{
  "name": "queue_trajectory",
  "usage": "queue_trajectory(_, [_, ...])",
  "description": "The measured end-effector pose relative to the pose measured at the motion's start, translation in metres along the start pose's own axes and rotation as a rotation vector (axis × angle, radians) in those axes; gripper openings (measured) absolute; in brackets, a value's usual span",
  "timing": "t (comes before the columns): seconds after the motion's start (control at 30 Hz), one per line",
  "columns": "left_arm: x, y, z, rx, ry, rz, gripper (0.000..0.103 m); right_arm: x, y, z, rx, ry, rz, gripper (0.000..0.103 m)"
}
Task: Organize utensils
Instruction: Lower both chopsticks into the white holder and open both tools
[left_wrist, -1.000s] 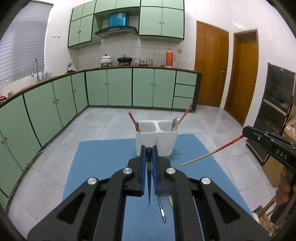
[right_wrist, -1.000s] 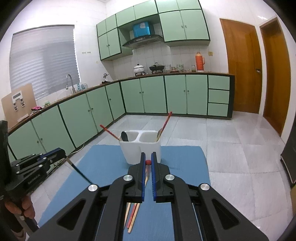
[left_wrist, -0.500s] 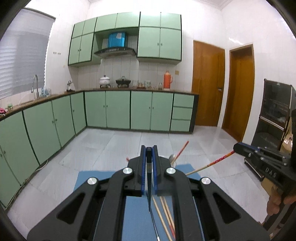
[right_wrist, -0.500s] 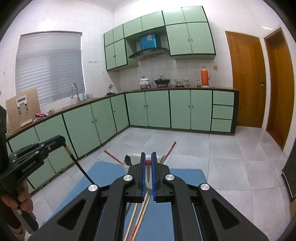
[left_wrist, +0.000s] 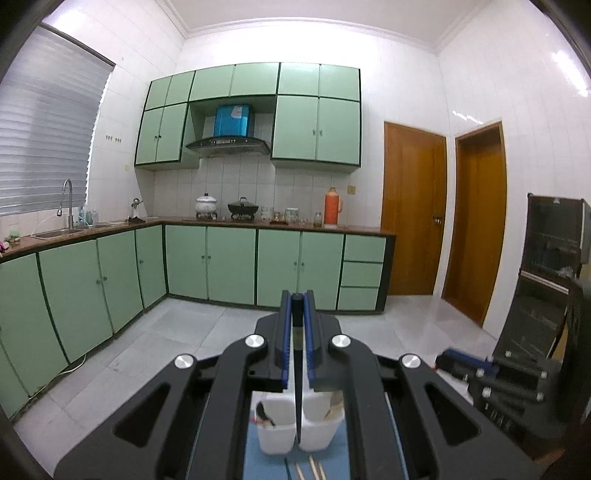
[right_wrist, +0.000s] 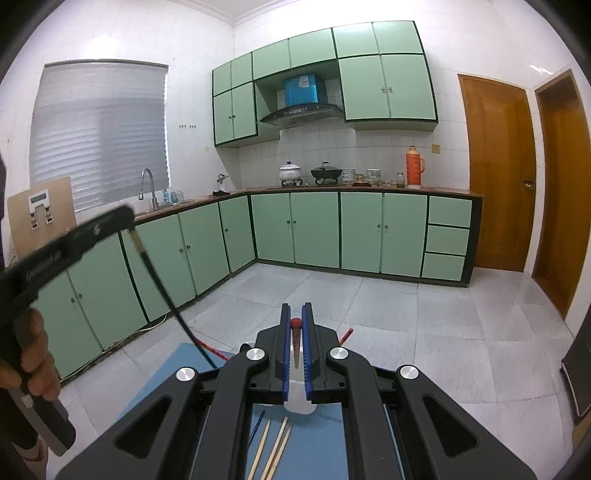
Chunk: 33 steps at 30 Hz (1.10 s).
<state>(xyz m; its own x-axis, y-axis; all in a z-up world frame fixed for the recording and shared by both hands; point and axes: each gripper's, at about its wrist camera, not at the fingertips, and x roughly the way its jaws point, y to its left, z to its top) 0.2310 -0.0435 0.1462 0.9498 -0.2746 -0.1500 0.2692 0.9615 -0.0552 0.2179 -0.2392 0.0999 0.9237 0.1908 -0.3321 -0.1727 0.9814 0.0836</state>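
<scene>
- While the left gripper (left_wrist: 297, 332) hangs above the white two-compartment plastic holder (left_wrist: 295, 424), its blue-padded fingers are clamped on a thin black chopstick (right_wrist: 162, 288) that slants down toward the blue mat (right_wrist: 317, 454).
- Right gripper (right_wrist: 295, 339): fingers pinched on a wooden chopstick with a red tip (right_wrist: 296, 338).
- More loose wooden chopsticks (right_wrist: 273, 448) lie on the mat, just before the holder.

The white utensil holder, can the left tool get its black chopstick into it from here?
Probably yes. The left tool grips the black chopstick, whose tip hangs over the white utensil holder, with nothing between.
</scene>
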Motion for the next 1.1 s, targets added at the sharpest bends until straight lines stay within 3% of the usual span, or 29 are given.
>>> queue_trajectory(0.17, [0.032, 0.000, 0.001, -0.003, -0.021, 0.005, 0.006, 0.026, 0.001, -0.001, 0.001, 0.026, -0.005, 0.006])
queue_trajectory(0.33, [0.064, 0.004, -0.018, 0.002, -0.005, 0.018, 0.006, 0.059, 0.000, -0.004, -0.007, 0.067, -0.018, 0.006])
queue_trajectory(0.67, [0.117, 0.026, -0.064, -0.014, 0.123, 0.020, 0.006, 0.112, 0.000, -0.022, -0.022, 0.152, -0.005, 0.006])
queue_trajectory(1.1, [0.134, 0.051, -0.110, -0.023, 0.271, -0.001, 0.006, 0.131, -0.002, -0.042, -0.018, 0.212, 0.034, 0.006])
